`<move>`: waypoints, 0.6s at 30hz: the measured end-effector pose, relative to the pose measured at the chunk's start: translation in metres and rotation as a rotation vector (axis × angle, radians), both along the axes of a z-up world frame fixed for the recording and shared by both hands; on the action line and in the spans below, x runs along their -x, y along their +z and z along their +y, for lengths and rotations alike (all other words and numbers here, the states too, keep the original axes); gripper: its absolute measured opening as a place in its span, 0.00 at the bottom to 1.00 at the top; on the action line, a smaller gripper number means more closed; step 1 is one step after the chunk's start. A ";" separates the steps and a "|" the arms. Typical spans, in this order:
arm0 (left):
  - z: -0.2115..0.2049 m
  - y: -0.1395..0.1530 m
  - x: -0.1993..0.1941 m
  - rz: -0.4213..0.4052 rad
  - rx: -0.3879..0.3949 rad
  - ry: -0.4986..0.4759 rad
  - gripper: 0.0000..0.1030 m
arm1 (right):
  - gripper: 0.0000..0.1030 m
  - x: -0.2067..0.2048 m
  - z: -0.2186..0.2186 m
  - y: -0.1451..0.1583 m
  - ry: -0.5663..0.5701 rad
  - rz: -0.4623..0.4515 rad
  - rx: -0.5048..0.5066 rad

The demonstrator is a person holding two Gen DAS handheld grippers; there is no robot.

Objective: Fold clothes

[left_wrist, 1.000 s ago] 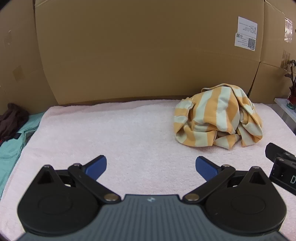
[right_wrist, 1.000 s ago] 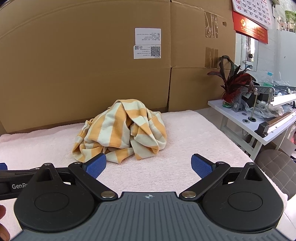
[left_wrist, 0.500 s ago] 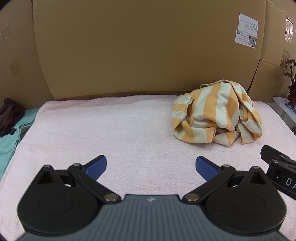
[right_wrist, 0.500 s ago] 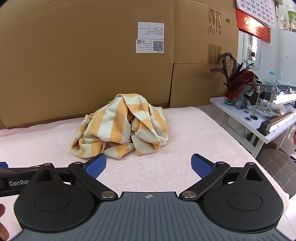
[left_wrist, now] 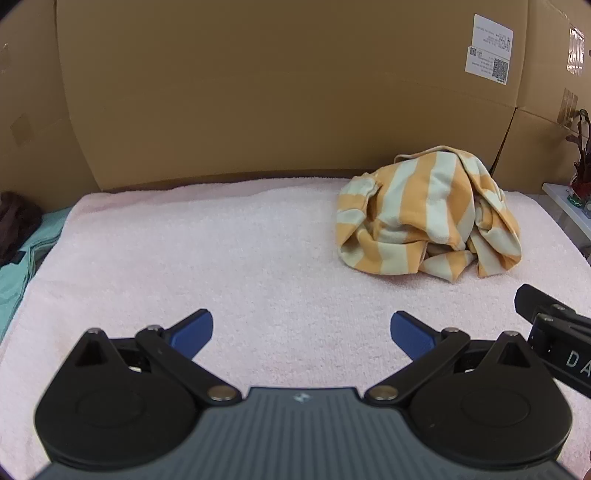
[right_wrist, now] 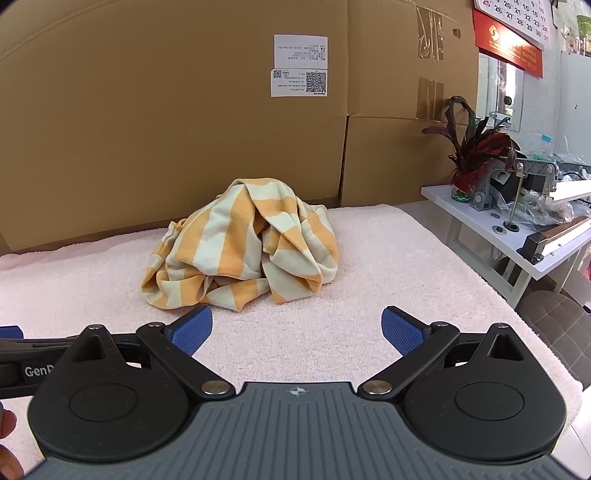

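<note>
Left wrist view: my left tool (left_wrist: 301, 330) hangs spread over bare pink towel (left_wrist: 184, 258); the striped garment (left_wrist: 428, 212) lies crumpled far right on the desk; my right tool (right_wrist: 297, 330), spread too, faces it, ready to pinch an edge.

You're in a makeshift workshop or stockroom: cardboard boxes (right_wrist: 221, 122) with shipping labels (right_wrist: 300, 65) wall off the towel-covered table (right_wrist: 369, 280); a heat sealer (right_wrist: 554, 240) sits on the side bench (right_wrist: 476, 221), under a wall calendar (right_wrist: 513, 33).

An orange-and-cream striped garment (left_wrist: 424, 210) (right_wrist: 243, 254) lies crumpled in a loose heap on the pink towel-covered worktop (left_wrist: 221, 251), near the cardboard wall, unfolded.
</note>
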State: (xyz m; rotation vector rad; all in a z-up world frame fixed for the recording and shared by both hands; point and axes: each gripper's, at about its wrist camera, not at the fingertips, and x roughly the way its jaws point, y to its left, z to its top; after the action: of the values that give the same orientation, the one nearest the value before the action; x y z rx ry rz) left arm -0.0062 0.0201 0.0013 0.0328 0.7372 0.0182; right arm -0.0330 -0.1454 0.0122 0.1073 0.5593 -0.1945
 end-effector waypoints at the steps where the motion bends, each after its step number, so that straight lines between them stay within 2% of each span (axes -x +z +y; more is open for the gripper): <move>1: 0.000 0.000 0.000 0.002 0.002 0.000 1.00 | 0.97 0.000 0.000 0.000 0.000 0.002 -0.002; 4: 0.000 -0.001 0.000 0.004 0.000 -0.003 1.00 | 0.97 -0.001 -0.001 -0.001 0.001 0.008 -0.007; 12: -0.009 -0.003 -0.001 -0.003 -0.068 -0.013 1.00 | 0.96 -0.006 -0.005 -0.004 0.004 0.021 -0.015; 14: -0.010 -0.003 -0.002 -0.006 -0.082 -0.018 1.00 | 0.90 -0.009 -0.008 -0.006 0.010 0.024 -0.018; 18: -0.013 -0.003 -0.007 -0.022 -0.065 -0.042 0.99 | 0.69 -0.020 -0.018 -0.009 0.016 0.051 -0.036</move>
State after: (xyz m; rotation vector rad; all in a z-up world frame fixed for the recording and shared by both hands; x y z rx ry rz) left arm 0.0006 0.0076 -0.0013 0.1099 0.7135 0.0024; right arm -0.0128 -0.1634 0.0035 0.1332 0.6144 -0.1715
